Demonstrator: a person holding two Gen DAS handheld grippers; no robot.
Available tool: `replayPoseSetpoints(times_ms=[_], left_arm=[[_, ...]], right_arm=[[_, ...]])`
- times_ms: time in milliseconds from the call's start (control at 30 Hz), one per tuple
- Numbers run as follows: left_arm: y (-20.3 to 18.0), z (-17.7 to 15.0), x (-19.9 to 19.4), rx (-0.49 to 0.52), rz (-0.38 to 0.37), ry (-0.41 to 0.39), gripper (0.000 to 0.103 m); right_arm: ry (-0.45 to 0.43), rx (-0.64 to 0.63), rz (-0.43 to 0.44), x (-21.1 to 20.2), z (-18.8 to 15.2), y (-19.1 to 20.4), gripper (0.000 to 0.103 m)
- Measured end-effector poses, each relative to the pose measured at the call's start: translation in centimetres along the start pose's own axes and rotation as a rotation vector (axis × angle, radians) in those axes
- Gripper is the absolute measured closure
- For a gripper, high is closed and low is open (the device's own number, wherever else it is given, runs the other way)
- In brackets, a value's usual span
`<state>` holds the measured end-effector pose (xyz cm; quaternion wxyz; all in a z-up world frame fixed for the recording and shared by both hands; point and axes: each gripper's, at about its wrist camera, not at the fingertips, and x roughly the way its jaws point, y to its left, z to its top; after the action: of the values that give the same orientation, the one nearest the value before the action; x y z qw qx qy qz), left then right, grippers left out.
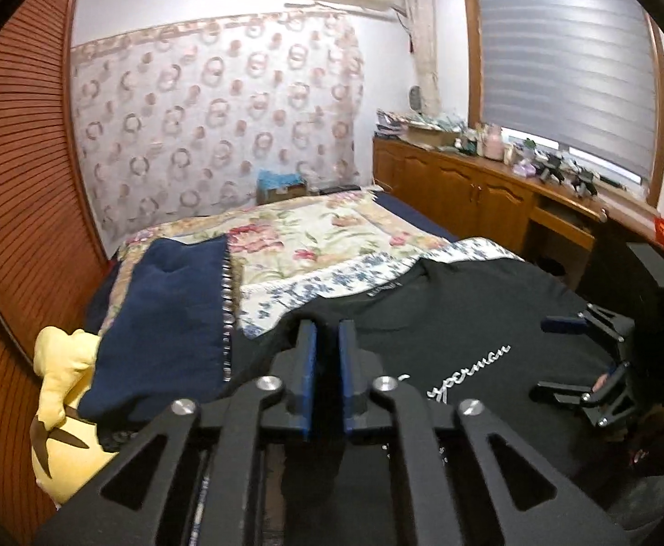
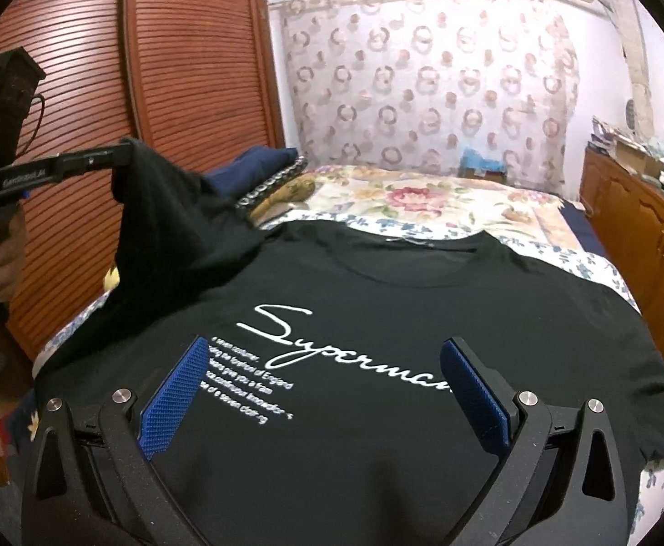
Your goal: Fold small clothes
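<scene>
A black T-shirt (image 2: pixel 377 318) with white "Superman" script lies chest-up on the bed (image 2: pixel 445 200), collar toward 12 o'clock. The left hand-held gripper (image 2: pixel 125 154) is clenched on the shirt's sleeve (image 2: pixel 173 209), lifted off the bed at 9 o'clock. The right hand-held gripper (image 2: pixel 325 391) hangs released over the shirt's chest, its blue pads (image 2: pixel 175 391) spread wide and gripping nothing.

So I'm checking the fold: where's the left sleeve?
In the right wrist view, the sleeve is lifted at upper left, pinched by the left gripper above the shirt.
</scene>
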<state>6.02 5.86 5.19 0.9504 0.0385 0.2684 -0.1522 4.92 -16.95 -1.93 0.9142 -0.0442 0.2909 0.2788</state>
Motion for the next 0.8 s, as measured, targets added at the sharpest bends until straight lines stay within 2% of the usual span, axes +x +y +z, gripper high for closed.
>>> replayPoseSetpoints(times_ms=[33,200,233,300,367,400,567,700,800], left_arm=[[-0.2,0.0,-0.1,-0.001,0.0,-0.001,0.083],[-0.4,-1.3,-0.9,-0.02,0.002,-0.006,0.072],[-0.5,-1.3,-1.0,-0.022,0.007,-0.01,0.067],[-0.1,-2.0,-1.5,-0.037,0.021,-0.023,0.061],[0.7,-2.8,-2.0,-0.065,0.017,-0.032,0.05],[1.1,-3.3,-2.4,-0.079,0.021,-0.037,0.049],[2.6,-5.4,-3.2,-0.123,0.091,-0.045,0.048],[3.9,-7.6,-4.2,-0.167,0.141,-0.058,0.047],[4.8,-8.8,-4.4,-0.194,0.167,-0.052,0.047]], right_arm=[[0.001,0.003,-0.003,-0.1,0.0,-0.3,0.0],[0.0,0.005,-0.004,-0.3,0.1,-0.7,0.0],[-0.004,0.006,-0.002,-0.4,0.2,-0.7,0.001],[-0.007,0.006,0.009,-0.5,0.3,-0.7,0.003],[-0.002,-0.004,0.038,-0.3,0.8,-0.4,0.009],[0.0,-0.01,0.044,-0.2,0.9,-0.3,0.011],[0.031,-0.082,0.114,1.5,2.4,1.6,0.042],[0.054,-0.135,0.186,3.5,3.6,3.8,0.05],[0.09,-0.17,0.236,5.7,4.3,5.8,0.051]])
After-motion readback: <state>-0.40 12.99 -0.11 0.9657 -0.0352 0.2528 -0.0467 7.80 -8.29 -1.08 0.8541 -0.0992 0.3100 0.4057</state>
